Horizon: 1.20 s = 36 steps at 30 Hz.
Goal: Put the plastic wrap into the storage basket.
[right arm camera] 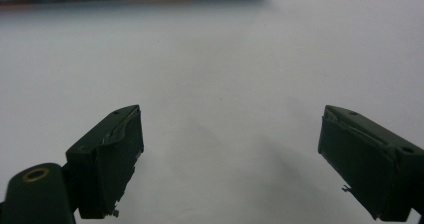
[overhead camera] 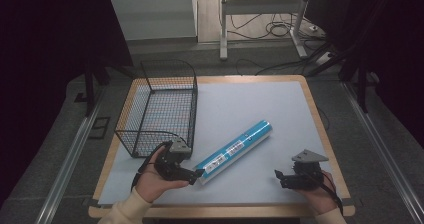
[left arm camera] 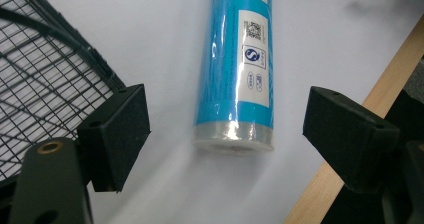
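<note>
Your left gripper (overhead camera: 199, 174) sits at the near end of the blue roll (overhead camera: 235, 151), and its jaws stand apart with nothing pressed between them. In the left gripper view the roll's end (left arm camera: 234, 139) lies between the two pads, but there is free space on both sides, so the roll is not grasped yet. It seems you line the jaws up with this end because it is the part nearest to your hand, and the roll is narrow enough there to fit in the opening.

The roll lies flat on the counter (overhead camera: 260, 104), diagonal, with the far end pointing away to the right. The wire basket (overhead camera: 160, 106) stands just beside your left hand, at the left part of the counter. Probably the roll should go there, but a long roll may need to be turned to lie along the basket.

Your right gripper (overhead camera: 278, 176) rests low near the front right corner, well apart from the roll. Its jaws are released and hold nothing; I judge it only waits, maybe to support the far end later.
</note>
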{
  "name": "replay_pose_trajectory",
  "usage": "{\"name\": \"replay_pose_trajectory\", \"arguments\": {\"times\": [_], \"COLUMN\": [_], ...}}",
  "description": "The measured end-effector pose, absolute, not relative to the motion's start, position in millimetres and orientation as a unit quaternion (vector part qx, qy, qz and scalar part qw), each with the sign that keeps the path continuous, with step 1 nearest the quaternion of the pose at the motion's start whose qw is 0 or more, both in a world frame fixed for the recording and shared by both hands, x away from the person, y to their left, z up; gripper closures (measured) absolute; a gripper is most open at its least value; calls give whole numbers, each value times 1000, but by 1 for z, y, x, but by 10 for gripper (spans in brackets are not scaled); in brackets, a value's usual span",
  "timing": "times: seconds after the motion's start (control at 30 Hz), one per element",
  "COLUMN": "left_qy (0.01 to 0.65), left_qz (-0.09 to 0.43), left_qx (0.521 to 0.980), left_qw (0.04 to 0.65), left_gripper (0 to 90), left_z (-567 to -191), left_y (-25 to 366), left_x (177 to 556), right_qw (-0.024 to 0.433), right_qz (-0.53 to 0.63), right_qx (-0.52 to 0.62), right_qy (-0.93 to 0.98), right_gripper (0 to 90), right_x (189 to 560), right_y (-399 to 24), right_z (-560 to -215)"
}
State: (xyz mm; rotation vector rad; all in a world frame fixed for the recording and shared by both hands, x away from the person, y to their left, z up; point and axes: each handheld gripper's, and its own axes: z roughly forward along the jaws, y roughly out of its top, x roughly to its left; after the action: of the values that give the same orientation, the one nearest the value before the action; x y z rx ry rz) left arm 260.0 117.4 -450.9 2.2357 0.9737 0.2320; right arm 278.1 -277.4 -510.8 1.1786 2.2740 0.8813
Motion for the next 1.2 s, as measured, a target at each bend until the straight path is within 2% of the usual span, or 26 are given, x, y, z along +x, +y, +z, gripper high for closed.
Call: {"name": "replay_pose_trajectory", "arguments": {"times": [0.67,1.2], "left_qy": [348,350], "left_qz": [85,77], "left_qx": [873,876], "left_qw": [331,322], "left_gripper": [176,176], "left_z": [-432,-433], "left_y": [80,58], "left_x": [276,303], "right_qw": [215,217], "right_qz": [323,324], "right_qx": [419,416], "right_qy": [821,822], "right_gripper": [109,109], "right_x": [277,277], "right_y": [-278,-277], "right_z": [-509,-509]}}
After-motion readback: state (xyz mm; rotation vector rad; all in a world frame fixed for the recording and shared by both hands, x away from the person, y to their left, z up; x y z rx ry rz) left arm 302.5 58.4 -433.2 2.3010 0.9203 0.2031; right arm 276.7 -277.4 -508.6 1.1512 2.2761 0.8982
